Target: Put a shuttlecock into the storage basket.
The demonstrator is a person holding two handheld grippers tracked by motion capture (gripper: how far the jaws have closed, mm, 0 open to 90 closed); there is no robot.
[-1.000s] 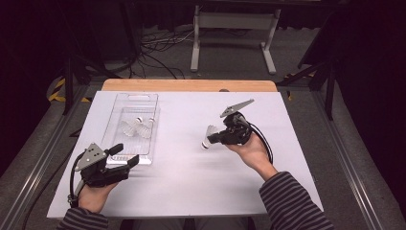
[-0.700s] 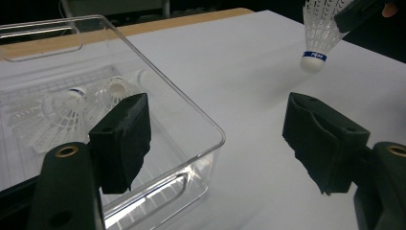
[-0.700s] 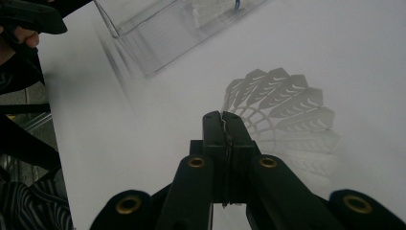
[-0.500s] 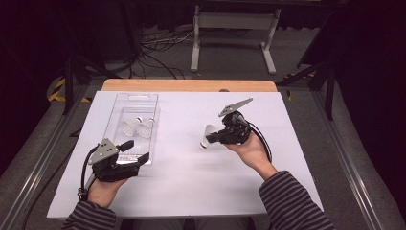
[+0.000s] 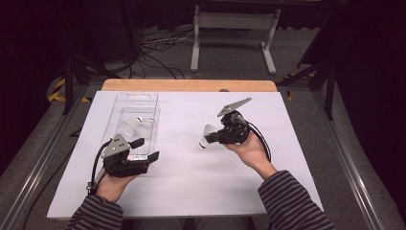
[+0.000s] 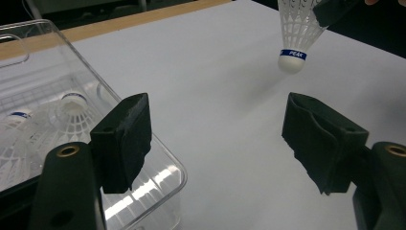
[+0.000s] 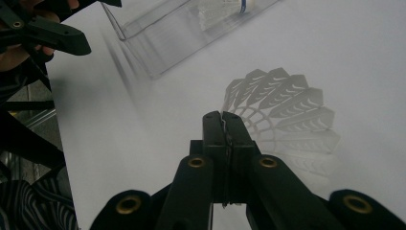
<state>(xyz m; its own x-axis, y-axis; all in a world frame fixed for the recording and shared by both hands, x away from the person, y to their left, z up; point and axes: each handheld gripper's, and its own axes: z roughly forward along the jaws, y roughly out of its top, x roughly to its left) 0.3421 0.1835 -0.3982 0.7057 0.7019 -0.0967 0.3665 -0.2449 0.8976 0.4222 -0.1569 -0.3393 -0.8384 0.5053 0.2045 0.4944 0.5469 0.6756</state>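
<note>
A white shuttlecock (image 5: 206, 136) (image 6: 294, 33) with a blue band at its cork hangs a little above the white table, cork down. My right gripper (image 5: 214, 138) (image 7: 223, 120) is shut on the rim of its feather skirt (image 7: 287, 115). My left gripper (image 5: 146, 150) (image 6: 215, 139) stands open with nothing between its jaws, at the near right corner of a clear plastic tray (image 5: 115, 115) (image 6: 28, 52). One jaw reaches over that corner. Other shuttlecocks (image 5: 136, 125) (image 6: 72, 112) lie inside the tray. The right gripper's jaw tip (image 6: 335, 9) shows at the top of the left gripper view.
The white table top (image 5: 191, 182) has a wooden strip (image 5: 191, 85) along its far edge. Metal rails run down both sides. A white stand (image 5: 232, 28) and cables sit on the floor beyond. The left gripper (image 7: 52, 33) appears at the top left of the right gripper view.
My left gripper has moved right and slightly forward, up to the tray's near corner. The right gripper and its shuttlecock have stayed in place.
</note>
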